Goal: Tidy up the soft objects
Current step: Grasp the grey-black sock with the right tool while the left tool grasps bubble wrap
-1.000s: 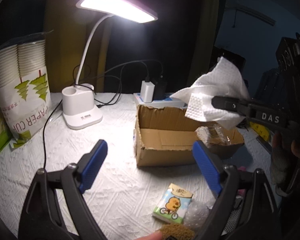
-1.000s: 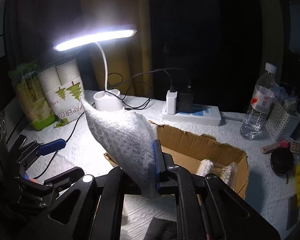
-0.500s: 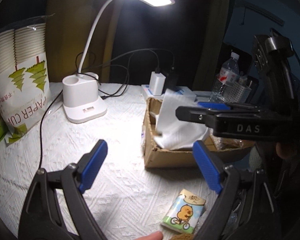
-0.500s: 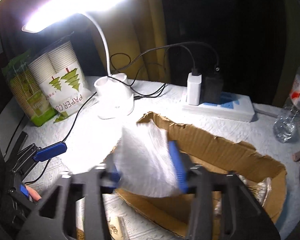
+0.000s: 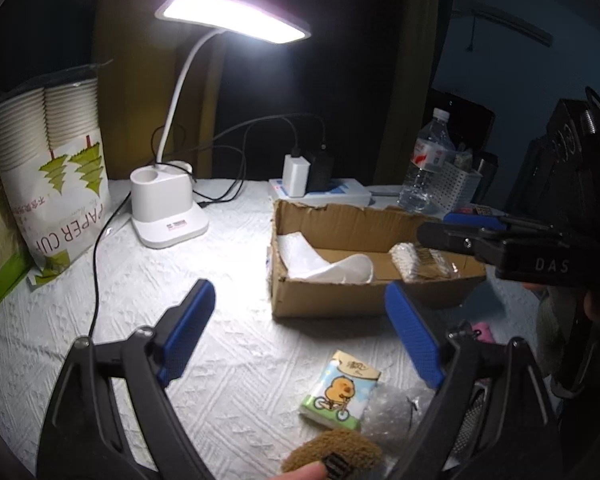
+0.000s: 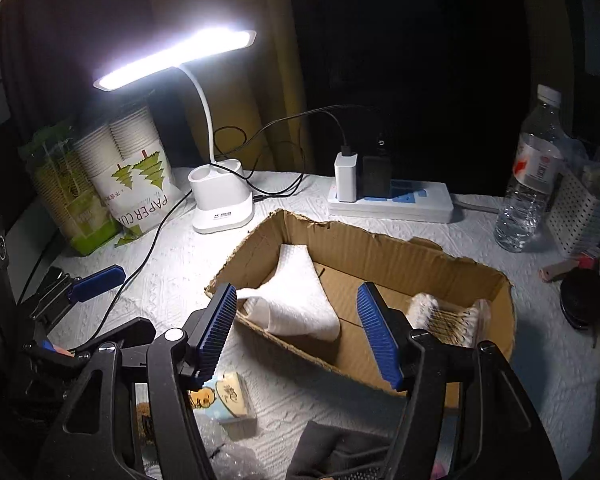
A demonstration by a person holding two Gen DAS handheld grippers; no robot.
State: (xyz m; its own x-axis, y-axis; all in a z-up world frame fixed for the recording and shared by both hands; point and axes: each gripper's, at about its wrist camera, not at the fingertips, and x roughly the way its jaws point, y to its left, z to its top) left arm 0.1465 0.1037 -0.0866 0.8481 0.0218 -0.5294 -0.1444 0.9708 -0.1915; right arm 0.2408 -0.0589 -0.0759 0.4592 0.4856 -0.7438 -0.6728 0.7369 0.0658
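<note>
Both the left gripper [image 5: 296,328] and right gripper [image 6: 300,332] gape wide and empty, the cardboard box [image 6: 380,248] half hiding a wrapped bundle [image 6: 444,316] beside the paper towel [image 6: 296,300]

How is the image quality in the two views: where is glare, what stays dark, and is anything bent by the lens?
Left wrist view: the white desk lamp head is blown out, the background stays black, and the brown plush toy at the bottom edge is dim. Right wrist view: the lamp glares again, the brown cardboard box is well lit, and fisheye curvature darkens the corners.
</note>
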